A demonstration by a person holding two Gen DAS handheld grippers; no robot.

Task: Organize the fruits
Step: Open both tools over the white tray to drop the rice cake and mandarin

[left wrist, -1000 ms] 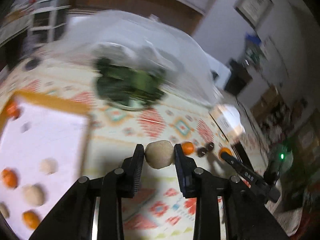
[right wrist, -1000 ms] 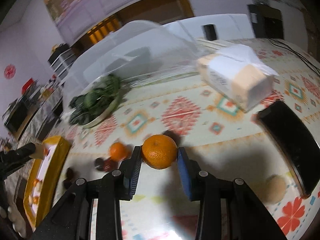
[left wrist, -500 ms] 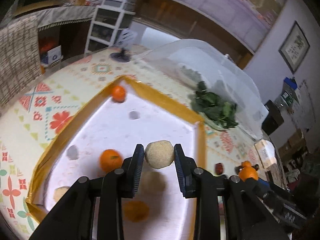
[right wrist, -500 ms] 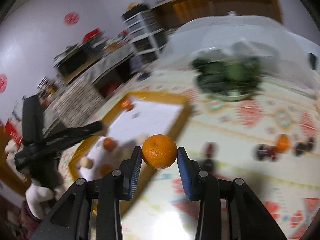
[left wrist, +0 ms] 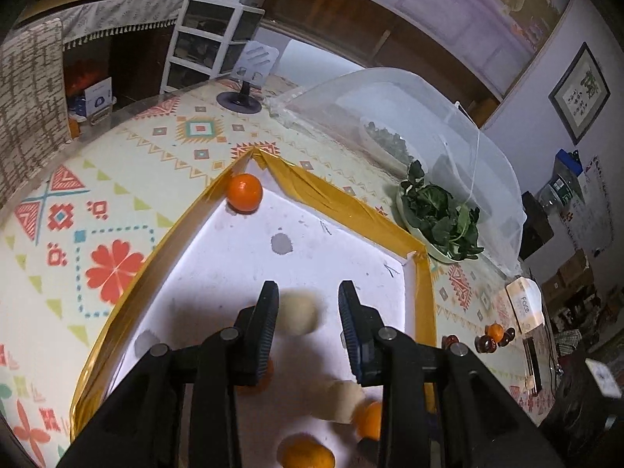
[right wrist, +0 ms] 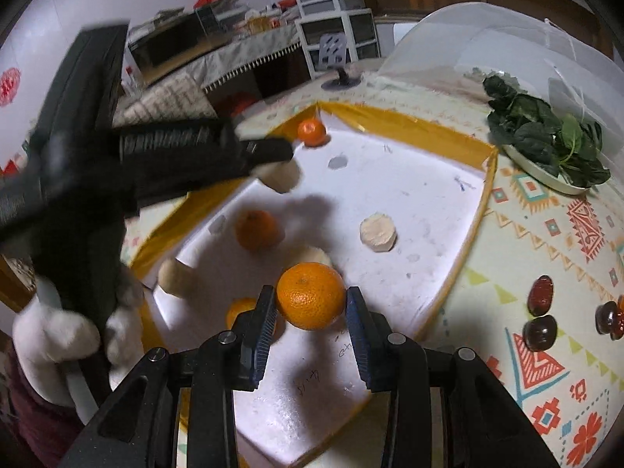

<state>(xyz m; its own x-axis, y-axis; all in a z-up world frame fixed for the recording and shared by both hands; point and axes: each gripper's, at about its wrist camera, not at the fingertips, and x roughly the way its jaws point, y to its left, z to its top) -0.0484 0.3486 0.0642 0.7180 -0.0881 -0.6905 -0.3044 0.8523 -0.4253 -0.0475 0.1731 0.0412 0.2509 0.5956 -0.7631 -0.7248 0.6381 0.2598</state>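
A white tray with a yellow rim (left wrist: 335, 202) (right wrist: 421, 202) holds several oranges and beige round fruits. My left gripper (left wrist: 308, 306) is open above the tray; a blurred beige fruit (left wrist: 298, 312) is between its fingers, loose from the right pad. In the right wrist view the left gripper (right wrist: 269, 163) hangs over the tray with the beige fruit (right wrist: 282, 175) under its tip. My right gripper (right wrist: 310, 304) is shut on an orange (right wrist: 310, 296), held above the tray's near part.
A plate of leafy greens (left wrist: 440, 218) (right wrist: 546, 140) sits beside a clear mesh food cover (left wrist: 409, 117). Dark red dates (right wrist: 540, 312) and a small orange (left wrist: 495, 329) lie on the patterned tablecloth right of the tray. A tissue box (left wrist: 524, 304) stands farther right.
My left gripper has opened and the beige fruit is dropping from it over the tray. My right gripper has carried the orange from the tablecloth to above the tray.
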